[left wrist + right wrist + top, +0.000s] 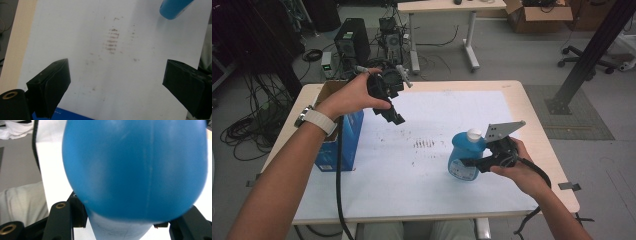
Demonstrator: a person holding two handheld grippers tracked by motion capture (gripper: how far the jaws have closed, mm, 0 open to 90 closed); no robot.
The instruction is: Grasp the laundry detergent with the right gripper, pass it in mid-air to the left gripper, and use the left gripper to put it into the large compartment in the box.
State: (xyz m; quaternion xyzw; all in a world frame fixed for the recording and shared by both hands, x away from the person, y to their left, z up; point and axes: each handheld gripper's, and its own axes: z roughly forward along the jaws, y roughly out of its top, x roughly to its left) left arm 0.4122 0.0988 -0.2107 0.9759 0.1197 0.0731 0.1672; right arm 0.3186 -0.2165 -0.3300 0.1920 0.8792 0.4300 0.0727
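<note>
The right tool [473, 162] is clamped on the blue bottle [464, 156] at the near right of the worktop [532, 125], so grabbing looks done and moving it is left, while the left tool [393, 114] waits with jaws apart.

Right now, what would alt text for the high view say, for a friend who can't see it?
A person's right gripper clamps a blue bottle with a white cap over a white sheet on the table. The left gripper hangs open above the sheet, beside a blue box.
</note>
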